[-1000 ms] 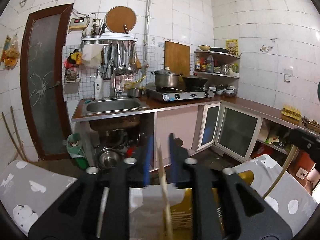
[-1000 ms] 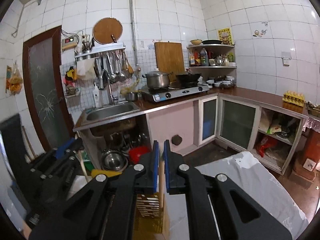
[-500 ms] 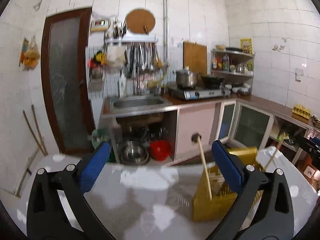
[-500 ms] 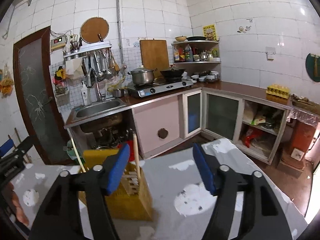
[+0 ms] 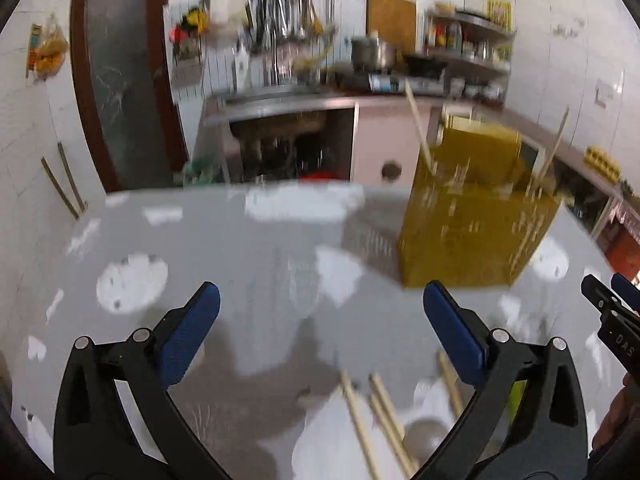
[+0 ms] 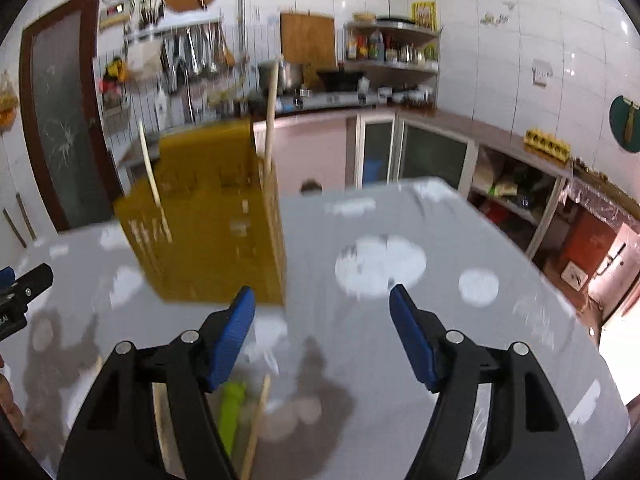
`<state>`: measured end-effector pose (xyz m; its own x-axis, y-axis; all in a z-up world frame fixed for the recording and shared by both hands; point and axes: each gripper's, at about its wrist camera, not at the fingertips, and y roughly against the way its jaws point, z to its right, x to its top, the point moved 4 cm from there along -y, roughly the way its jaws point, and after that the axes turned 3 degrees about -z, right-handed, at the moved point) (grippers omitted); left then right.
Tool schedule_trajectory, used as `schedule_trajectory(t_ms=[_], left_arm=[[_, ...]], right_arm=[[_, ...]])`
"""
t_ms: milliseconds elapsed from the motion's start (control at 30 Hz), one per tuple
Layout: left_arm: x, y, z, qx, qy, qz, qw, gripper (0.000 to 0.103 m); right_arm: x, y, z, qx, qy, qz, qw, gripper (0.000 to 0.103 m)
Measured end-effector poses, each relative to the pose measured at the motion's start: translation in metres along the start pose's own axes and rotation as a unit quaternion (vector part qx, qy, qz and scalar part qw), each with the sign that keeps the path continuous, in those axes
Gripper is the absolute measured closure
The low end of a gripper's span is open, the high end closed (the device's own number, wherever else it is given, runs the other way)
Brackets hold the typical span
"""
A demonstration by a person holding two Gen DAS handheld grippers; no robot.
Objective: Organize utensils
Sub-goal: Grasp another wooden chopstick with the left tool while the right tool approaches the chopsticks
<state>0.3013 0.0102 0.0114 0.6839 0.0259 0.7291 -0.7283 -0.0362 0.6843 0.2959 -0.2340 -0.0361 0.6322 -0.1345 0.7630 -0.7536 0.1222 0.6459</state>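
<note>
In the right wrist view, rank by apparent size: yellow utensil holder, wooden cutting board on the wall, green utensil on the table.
1. Yellow utensil holder, clearly largest.
2. Cutting board; far off, so its true size is unsure.
3. Green utensil, partly hidden by the right gripper.

we see the utensil holder (image 5: 476, 220) standing on the table (image 5: 240, 248) toward its far edge with two sticks (image 5: 418, 128) upright in it, loose chopsticks (image 5: 384, 420) lying at the near edge, and the kitchen counter (image 5: 280, 100) behind the table.
</note>
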Motion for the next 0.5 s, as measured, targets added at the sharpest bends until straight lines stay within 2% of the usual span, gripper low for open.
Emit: schedule_trajectory(t_ms=[67,200,367,500], left_arm=[[-0.013,-0.011,0.000,0.008,-0.007,-0.025,0.9996,0.005],[-0.038,-0.031,0.002,-0.006,-0.015,-0.068,0.9975,0.005],[-0.061,-0.043,0.000,-0.017,0.002,-0.091,0.9957,0.005],[-0.067,-0.049,-0.007,-0.030,0.030,-0.106,0.9935,0.006]], right_arm=[[-0.012,-0.007,-0.002,0.001,-0.002,-0.019,1.000,0.034],[-0.032,-0.019,-0.003,0.011,-0.010,-0.052,0.999,0.035],[-0.047,-0.033,-0.008,0.026,-0.020,-0.081,0.996,0.036],[-0.053,-0.042,-0.013,0.030,-0.020,-0.097,0.995,0.045]])
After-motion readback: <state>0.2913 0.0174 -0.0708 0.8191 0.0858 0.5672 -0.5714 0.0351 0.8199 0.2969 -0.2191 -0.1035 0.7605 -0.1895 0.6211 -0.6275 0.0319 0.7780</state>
